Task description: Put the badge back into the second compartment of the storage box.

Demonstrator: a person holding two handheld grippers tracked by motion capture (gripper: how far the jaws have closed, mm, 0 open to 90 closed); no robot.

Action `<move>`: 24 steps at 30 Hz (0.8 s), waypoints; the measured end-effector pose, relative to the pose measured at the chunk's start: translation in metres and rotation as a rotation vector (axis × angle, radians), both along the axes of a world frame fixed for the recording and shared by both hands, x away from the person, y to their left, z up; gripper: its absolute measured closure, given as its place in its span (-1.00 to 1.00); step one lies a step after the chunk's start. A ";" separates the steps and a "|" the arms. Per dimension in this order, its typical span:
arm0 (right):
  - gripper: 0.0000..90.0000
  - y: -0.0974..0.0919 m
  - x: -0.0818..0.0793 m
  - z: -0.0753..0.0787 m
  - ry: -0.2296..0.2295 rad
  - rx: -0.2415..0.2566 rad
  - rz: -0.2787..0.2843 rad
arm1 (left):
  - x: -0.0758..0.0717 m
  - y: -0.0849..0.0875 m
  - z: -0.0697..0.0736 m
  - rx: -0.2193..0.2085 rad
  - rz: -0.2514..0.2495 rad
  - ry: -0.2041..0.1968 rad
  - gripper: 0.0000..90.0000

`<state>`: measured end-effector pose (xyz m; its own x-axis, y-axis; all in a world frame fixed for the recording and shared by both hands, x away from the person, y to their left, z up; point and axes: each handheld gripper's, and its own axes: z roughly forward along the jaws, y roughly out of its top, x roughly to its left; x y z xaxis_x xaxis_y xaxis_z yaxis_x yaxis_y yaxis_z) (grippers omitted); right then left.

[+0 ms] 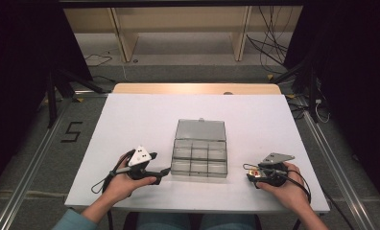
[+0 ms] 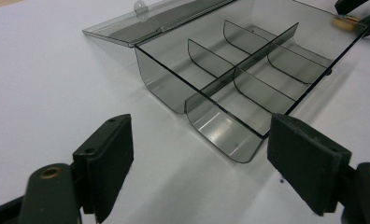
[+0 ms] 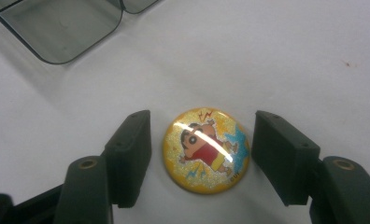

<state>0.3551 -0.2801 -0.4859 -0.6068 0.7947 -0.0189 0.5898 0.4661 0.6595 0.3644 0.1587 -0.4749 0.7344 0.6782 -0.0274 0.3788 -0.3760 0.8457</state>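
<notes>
A round yellow badge (image 3: 205, 150) with a cartoon figure lies flat on the white table between the jaws of my right gripper (image 3: 202, 123). A narrow gap shows on each side of it, so the gripper is open. In the high view this gripper (image 1: 255, 176) sits at the right, near the table's front edge, with the badge (image 1: 256, 174) at its tip. A smoky clear compartment box (image 1: 199, 155) stands at the table's centre with its lid (image 1: 200, 129) laid back. My left gripper (image 1: 165, 171) points at the box's near left corner. Its jaws (image 2: 199, 135) stand wide open with nothing between them.
The box (image 2: 248, 60) has several divided compartments, none with anything in it. The white table (image 1: 140, 115) has bare room all around the box. Cables trail from both grippers toward the front edge. Wooden shelving and loose cables lie beyond the far edge.
</notes>
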 end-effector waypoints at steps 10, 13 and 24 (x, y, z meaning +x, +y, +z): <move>0.04 0.001 -0.001 0.001 -0.001 -0.003 0.005 | 0.000 0.000 0.000 -0.002 0.001 0.000 -0.49; 0.05 0.001 -0.001 0.001 0.001 -0.002 0.005 | 0.000 -0.001 0.000 0.000 0.000 0.001 -0.49; 0.06 0.001 0.000 0.002 0.005 -0.001 -0.001 | 0.000 0.000 0.000 0.003 -0.001 -0.002 -0.48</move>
